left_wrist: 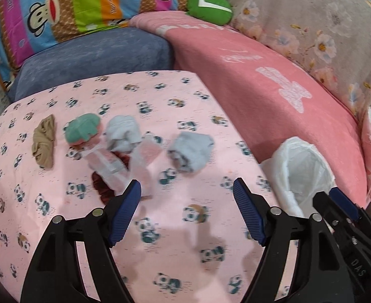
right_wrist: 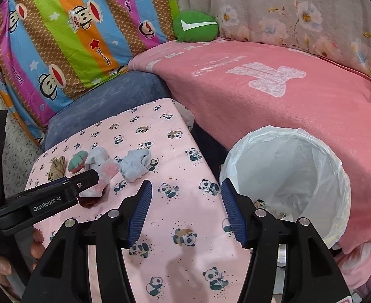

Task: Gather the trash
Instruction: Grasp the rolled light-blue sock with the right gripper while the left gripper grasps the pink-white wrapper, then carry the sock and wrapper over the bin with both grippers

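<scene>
the left gripper point(left_wrist: 186, 207) has its jaws spread wide with nothing between them, only panda-print sheet point(left_wrist: 175, 252) showing in the gap. the right gripper point(right_wrist: 184, 209) is also spread, a bit less wide, and empty too, with the same sheet under it.

landmark: the white-lined trash bin point(right_wrist: 319, 156). its rim sits just beside the right gripper's right-hand finger, mouth facing up, with some scraps visible at the bottom. in the left wrist view the bin point(left_wrist: 309, 166) lies off to the right of the left gripper, with the right gripper's tip between them.

the trash is a loose row of crumpled pieces on the sheet, all on the far side of the left gripper from the bin. nearest the bin is a grey-blue wad point(left_wrist: 190, 151). further from it is a pale pink strip point(left_wrist: 140, 166) lying over a dark red piece point(left_wrist: 104, 189), the strip's long axis running roughly toward the left gripper's left-hand finger, its near end just beside that fingertip. beyond are a pale grey wad point(left_wrist: 122, 133), a green and pink wad point(left_wrist: 83, 128), and farthest from the bin a tan scrunched piece point(left_wrist: 44, 141).

judgement: the left gripper is the nearer one to the row, so the pickup falls to it. the pink strip is closest but sits off its centre line, so it likely needs a shift away from the bin and forward. the right gripper is better placed by the bin, with the grey-blue wad point(right_wrist: 135, 166) ahead of it and away from the bin.
</scene>
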`<state>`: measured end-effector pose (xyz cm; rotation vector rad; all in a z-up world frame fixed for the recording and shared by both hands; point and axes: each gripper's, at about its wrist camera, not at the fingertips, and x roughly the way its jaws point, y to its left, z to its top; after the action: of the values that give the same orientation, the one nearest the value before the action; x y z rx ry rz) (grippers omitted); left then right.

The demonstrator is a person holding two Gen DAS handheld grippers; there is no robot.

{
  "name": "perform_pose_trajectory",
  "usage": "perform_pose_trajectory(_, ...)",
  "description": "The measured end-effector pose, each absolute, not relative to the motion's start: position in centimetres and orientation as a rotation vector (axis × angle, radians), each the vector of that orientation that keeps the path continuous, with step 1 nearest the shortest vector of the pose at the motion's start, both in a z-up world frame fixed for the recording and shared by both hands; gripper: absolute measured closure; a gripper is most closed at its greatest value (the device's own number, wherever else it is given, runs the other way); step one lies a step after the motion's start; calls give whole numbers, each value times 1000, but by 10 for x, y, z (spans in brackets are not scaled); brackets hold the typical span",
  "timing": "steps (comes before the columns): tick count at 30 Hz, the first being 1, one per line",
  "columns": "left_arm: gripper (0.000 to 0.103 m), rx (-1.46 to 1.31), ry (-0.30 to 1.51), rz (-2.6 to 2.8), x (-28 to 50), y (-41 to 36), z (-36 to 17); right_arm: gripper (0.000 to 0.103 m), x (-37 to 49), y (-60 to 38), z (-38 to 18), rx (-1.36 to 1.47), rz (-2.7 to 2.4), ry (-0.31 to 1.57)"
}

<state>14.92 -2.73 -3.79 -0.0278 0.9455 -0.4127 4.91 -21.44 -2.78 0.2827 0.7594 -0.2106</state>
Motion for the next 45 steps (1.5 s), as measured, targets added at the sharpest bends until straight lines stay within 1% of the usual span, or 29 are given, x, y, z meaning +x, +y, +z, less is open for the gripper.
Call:
perform_pose_trajectory(10, 32, -34, 1021, -320, 181, 7, -76, 47, 97, -187, -56, 284, -149, 816)
perform_pose_trajectory(12, 38, -41, 1037, -319, 187, 11, -81, 47, 109, -183, -61, 282, -139, 826)
perform_pose_trajectory(14, 50, -49, 1059, -329, 192, 14, -87, 47, 121, -179, -68, 286, -127, 841)
perform_pose_trajectory(15, 54, -52, 1065, -334, 194, 14, -89, 47, 127, -177, -71, 293, -120, 846)
perform_pose_trajectory(16, 60, -53, 1070, -341, 195, 15, -91, 47, 133, -176, -74, 305, -113, 853)
perform_pose_trajectory(18, 64, -48, 1072, -346, 197, 16, -93, 47, 145, -174, -82, 327, -99, 868)
perform_pose_trajectory(20, 78, -48, 1075, -355, 199, 17, -94, 47, 155, -172, -89, 340, -89, 881)
perform_pose_trajectory(22, 86, -58, 1086, -374, 202, 18, -95, 47, 165, -169, -94, 342, -88, 895)
perform_pose_trajectory(25, 92, -54, 1075, -386, 202, 18, -91, 47, 178, -165, -102, 346, -85, 912)
perform_pose_trajectory(29, 94, -62, 1059, -405, 201, 19, -83, 47, 189, -162, -114, 361, -79, 934)
perform_pose_trajectory(30, 94, -66, 1055, -408, 202, 19, -81, 48, 191, -161, -116, 361, -78, 939)
perform_pose_trajectory(32, 94, -71, 1044, -414, 202, 19, -75, 65, 194, -158, -120, 355, -69, 951)
perform_pose_trajectory(33, 94, -73, 1038, -415, 201, 20, -72, 76, 194, -158, -121, 356, -61, 956)
perform_pose_trajectory(36, 95, -80, 1019, -424, 200, 19, -62, 82, 192, -155, -119, 341, -52, 956)
perform_pose_trajectory(39, 95, -81, 999, -434, 198, 16, -52, 86, 186, -155, -111, 338, -42, 943)
perform_pose_trajectory(45, 96, -80, 962, -467, 189, 5, -30, 87, 166, -162, -80, 317, -48, 873)
